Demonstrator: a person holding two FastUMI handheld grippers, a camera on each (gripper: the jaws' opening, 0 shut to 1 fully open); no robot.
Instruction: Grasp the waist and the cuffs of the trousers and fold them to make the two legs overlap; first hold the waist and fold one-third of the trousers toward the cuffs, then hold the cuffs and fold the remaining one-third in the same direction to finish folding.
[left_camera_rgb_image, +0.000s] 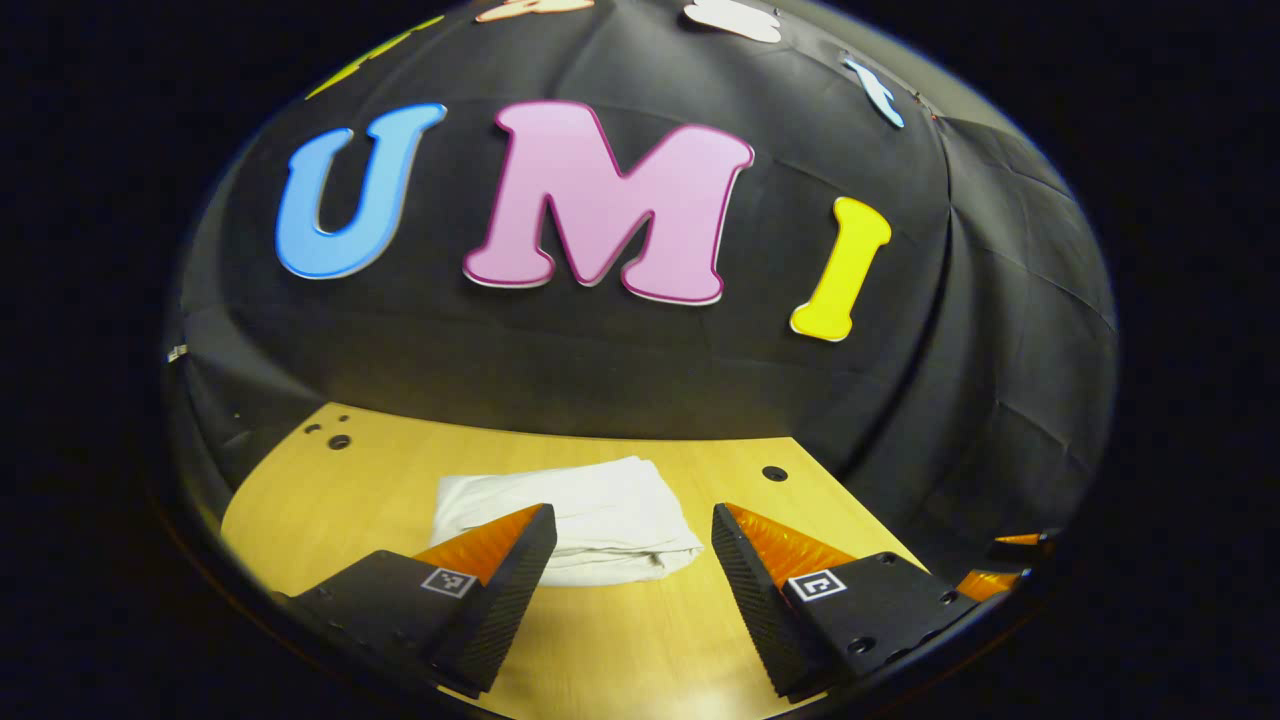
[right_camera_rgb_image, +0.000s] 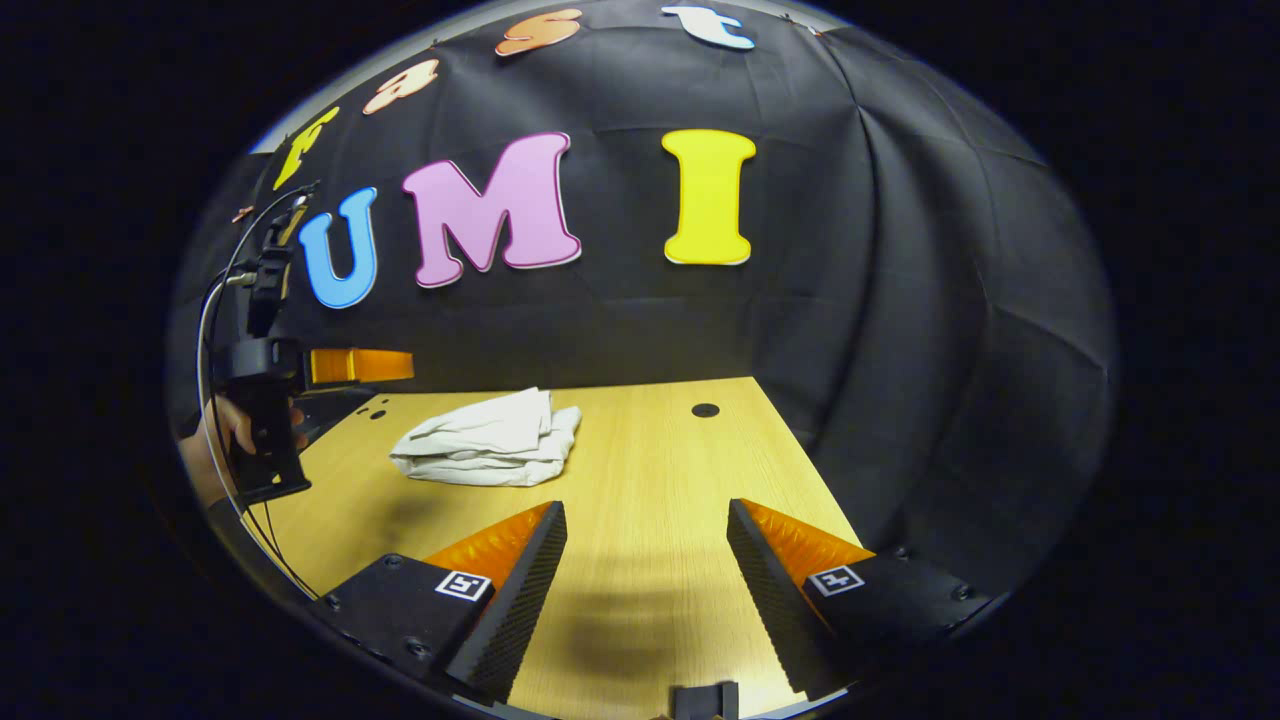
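Note:
The white trousers (left_camera_rgb_image: 575, 520) lie folded into a compact bundle on the wooden table (left_camera_rgb_image: 640, 640). My left gripper (left_camera_rgb_image: 633, 535) hovers just short of the bundle, open, with nothing between its fingers. In the right gripper view the folded trousers (right_camera_rgb_image: 487, 438) rest farther off to the left, and my right gripper (right_camera_rgb_image: 645, 530) stands open above bare tabletop (right_camera_rgb_image: 650, 480), well apart from the cloth. The left gripper (right_camera_rgb_image: 355, 365) shows at the far left of that view, held by a hand (right_camera_rgb_image: 225, 430) above the table.
Round holes sit in the tabletop near its back edge (left_camera_rgb_image: 774, 473) (left_camera_rgb_image: 339, 441) (right_camera_rgb_image: 705, 410). The black cloth wall (left_camera_rgb_image: 620, 370) rises right behind the table and wraps around its right side. A cable (right_camera_rgb_image: 215, 400) hangs from the left gripper.

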